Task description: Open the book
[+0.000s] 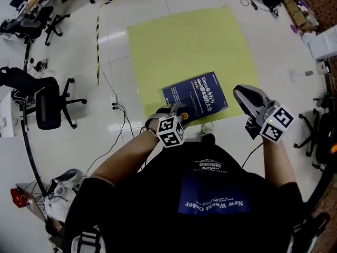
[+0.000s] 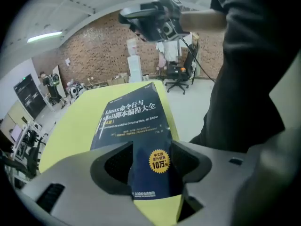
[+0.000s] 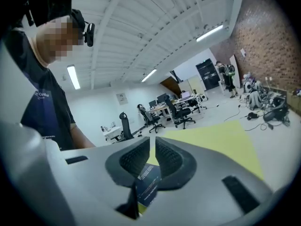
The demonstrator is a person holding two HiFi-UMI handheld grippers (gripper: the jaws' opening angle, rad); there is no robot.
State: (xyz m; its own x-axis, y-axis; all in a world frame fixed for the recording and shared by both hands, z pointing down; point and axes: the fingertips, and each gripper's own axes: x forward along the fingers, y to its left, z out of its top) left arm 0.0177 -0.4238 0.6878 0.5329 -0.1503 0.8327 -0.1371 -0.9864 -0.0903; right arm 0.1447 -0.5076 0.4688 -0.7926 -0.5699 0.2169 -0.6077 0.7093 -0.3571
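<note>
The left gripper [image 2: 151,147] has its two grey jaws spread wide, and they clamp nothing. Through the gap shows the near end of a dark blue paperback book [image 2: 134,117] with white title print and a round yellow seal. The cover passes behind both jaw tips, so the gripper stands over that edge of the book; I cannot tell whether the tips touch it.

The right gripper [image 3: 152,147] has its ribbed jaws drawn almost together, with only a thin slit between them and nothing inside it. Below the slit a corner of the book [image 3: 149,187] shows, lower down and apart from the jaws.

In the head view the book [image 1: 196,96] lies closed and flat, cover up, on a square pale yellow mat [image 1: 184,41], close to the mat's near edge and turned at a slant to it. The left gripper [image 1: 178,109] sits at the book's near left corner, with its marker cube just behind it. The right gripper [image 1: 241,93] is held to the right of the book, raised and clear of it.

The mat lies on a glossy white tiled floor [image 1: 79,51]. A black office chair [image 1: 47,101] stands well to the left of the mat, and cables trail across the tiles nearby. The person wears a black T-shirt with a blue print.
</note>
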